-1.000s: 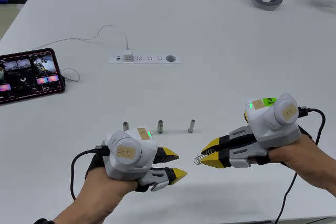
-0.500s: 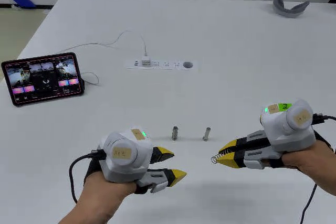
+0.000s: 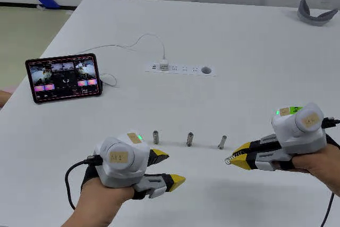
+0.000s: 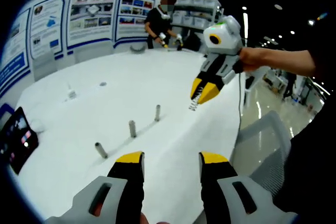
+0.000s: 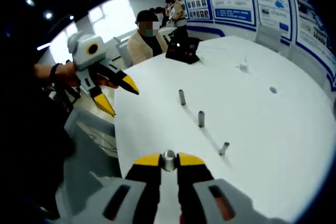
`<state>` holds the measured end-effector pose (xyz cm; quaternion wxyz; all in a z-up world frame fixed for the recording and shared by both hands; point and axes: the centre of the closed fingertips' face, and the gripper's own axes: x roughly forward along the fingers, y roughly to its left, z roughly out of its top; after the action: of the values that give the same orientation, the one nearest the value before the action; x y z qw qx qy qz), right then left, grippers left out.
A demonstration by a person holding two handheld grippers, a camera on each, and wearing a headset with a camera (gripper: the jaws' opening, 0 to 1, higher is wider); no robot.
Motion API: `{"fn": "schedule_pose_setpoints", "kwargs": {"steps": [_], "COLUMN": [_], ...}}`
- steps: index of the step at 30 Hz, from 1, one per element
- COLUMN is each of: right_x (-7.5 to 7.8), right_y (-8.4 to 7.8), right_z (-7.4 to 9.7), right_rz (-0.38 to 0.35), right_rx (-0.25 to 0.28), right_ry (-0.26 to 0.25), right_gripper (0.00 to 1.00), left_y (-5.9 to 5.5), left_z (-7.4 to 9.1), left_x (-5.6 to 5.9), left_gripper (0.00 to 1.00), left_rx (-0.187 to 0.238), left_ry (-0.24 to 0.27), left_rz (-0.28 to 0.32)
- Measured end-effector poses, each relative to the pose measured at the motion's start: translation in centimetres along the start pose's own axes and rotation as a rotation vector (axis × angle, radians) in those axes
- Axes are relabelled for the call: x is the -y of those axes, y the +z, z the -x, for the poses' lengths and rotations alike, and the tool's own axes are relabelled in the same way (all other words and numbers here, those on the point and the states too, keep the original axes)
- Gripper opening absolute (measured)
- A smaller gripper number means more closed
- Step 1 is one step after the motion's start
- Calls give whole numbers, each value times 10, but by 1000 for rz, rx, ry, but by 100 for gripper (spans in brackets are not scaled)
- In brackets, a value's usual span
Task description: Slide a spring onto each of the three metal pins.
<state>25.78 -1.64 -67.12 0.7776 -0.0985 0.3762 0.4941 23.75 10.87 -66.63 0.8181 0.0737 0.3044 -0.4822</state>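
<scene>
Right gripper [image 3: 238,156]: clamps a spring [image 3: 229,159] by one end between shut yellow tips, with the free end aimed at the row of three pins. Hovers closer to the rightmost pin [image 3: 222,142] than a second ago, now just in front of it and not yet touching.

Left gripper [image 3: 170,167]: gapes empty low over the white table [image 3: 239,41], drawn back along the row toward the left pin [image 3: 155,137].

Ribbed look on the left pin and middle pin [image 3: 189,139], so probably sprung already; smoother look on the rightmost. By that reading, one spring left to seat, and next the lining up of its open end over the pin top.
</scene>
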Motion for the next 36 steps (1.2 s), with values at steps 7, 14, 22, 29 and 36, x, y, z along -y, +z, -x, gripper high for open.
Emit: {"fn": "schedule_pose_setpoints", "kwargs": {"steps": [7,14,22,29,36], "right_x": [13,32,49,64,78], "right_y": [6,12,20,26,19], "right_z": [-9,-17,-25,-33,-40], "right_rz": [12,23,51,78,126], "right_rx": [-23,-38,-64,-91,-157], "right_ry": [-14,-48,-65,-83,-95], "right_gripper": [12,12,12,12,13], "left_y": [-9,-21,-29,-35,-38], "left_z": [11,20,29,34,39], "left_x": [-19,-39,-56,-62,-67], "left_gripper": [48,54,61,65,69], "left_rx": [-1,0,26,21,20], "left_ry": [70,129,185,206,217], "left_rz": [36,88,151,171,184]}}
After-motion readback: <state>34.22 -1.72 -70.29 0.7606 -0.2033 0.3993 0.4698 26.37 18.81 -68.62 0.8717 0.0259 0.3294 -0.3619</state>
